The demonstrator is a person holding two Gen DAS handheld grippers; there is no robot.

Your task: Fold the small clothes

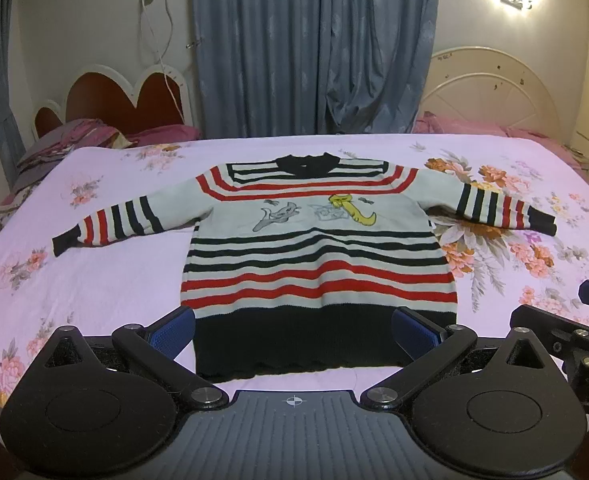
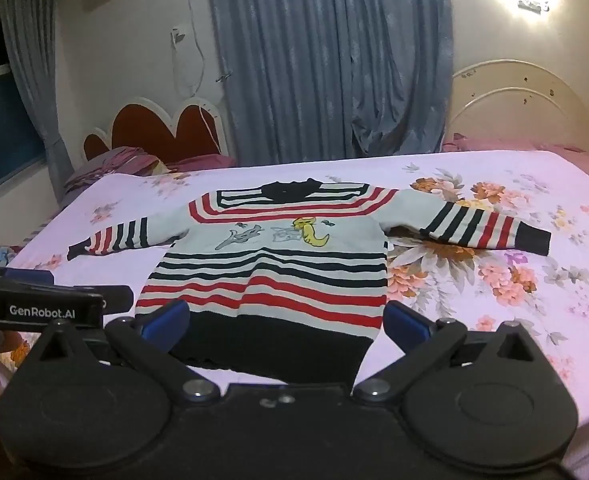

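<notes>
Both the left gripper (image 1: 294, 330) and right gripper (image 2: 284, 322) gape empty above the flat striped sweater (image 1: 314, 256).

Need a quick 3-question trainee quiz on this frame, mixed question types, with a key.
1. True or false: the striped sweater lies spread flat on the floral bedsheet with both sleeves stretched out to the sides.
2. Which part of the sweater is nearest the left tongs? A) collar B) black hem C) a sleeve cuff
3. Fill in: both the left tongs and the right tongs are ____, with nothing gripped.

Key: 1 true; 2 B; 3 open
</notes>
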